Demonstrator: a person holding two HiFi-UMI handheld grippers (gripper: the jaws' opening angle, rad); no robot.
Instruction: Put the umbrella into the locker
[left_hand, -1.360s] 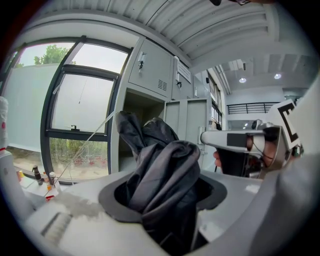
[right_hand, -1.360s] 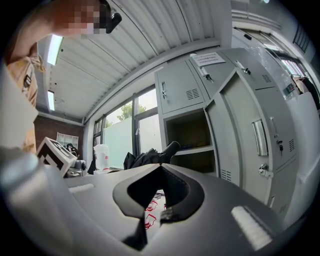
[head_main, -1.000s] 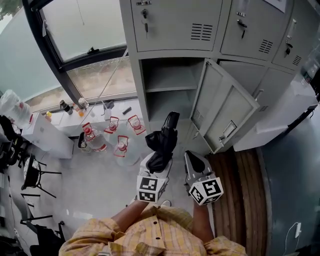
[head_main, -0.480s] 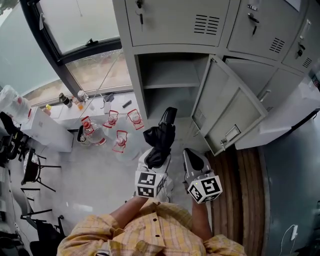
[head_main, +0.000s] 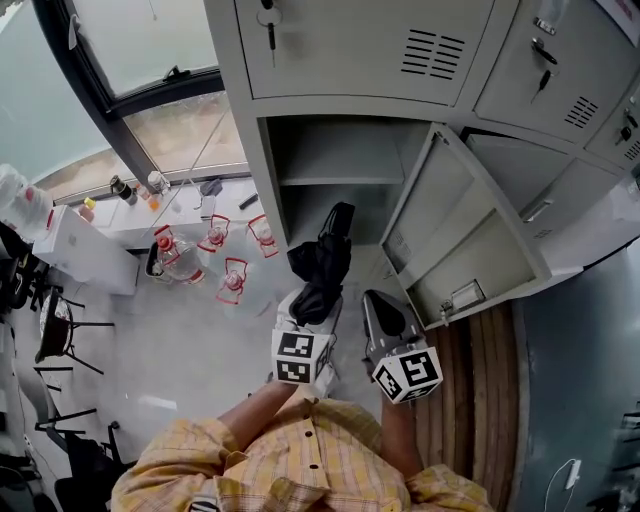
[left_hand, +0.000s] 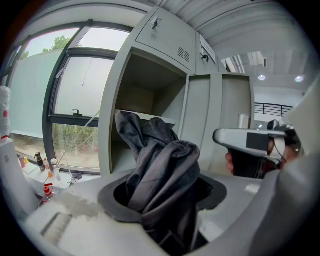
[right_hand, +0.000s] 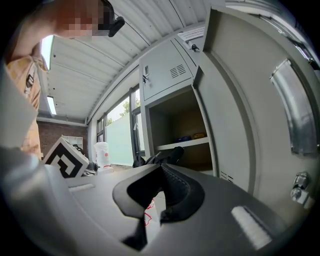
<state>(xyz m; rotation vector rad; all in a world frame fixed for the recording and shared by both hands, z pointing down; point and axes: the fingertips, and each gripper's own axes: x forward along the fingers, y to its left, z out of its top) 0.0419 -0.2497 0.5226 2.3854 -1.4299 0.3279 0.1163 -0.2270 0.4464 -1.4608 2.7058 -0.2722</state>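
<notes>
my l gripper (head_main: 314, 306) clamps umbrella (head_main: 322, 262), tip aimed into open locker (head_main: 335, 181) just ahead; r gripper (head_main: 381, 312) empty, prob closed.

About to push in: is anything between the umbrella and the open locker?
Nothing visible does. The umbrella, in the left gripper, faces the open locker; the door is swung aside to the right, and the space under the shelf looks bare.

Floor (head_main: 190, 350) is carrying a bunch of red-topped water jugs (head_main: 232, 285) just left of the locker (head_main: 340, 150), with small bottles (head_main: 118, 188) sitting on the low surface (head_main: 170, 222) further left.
</notes>
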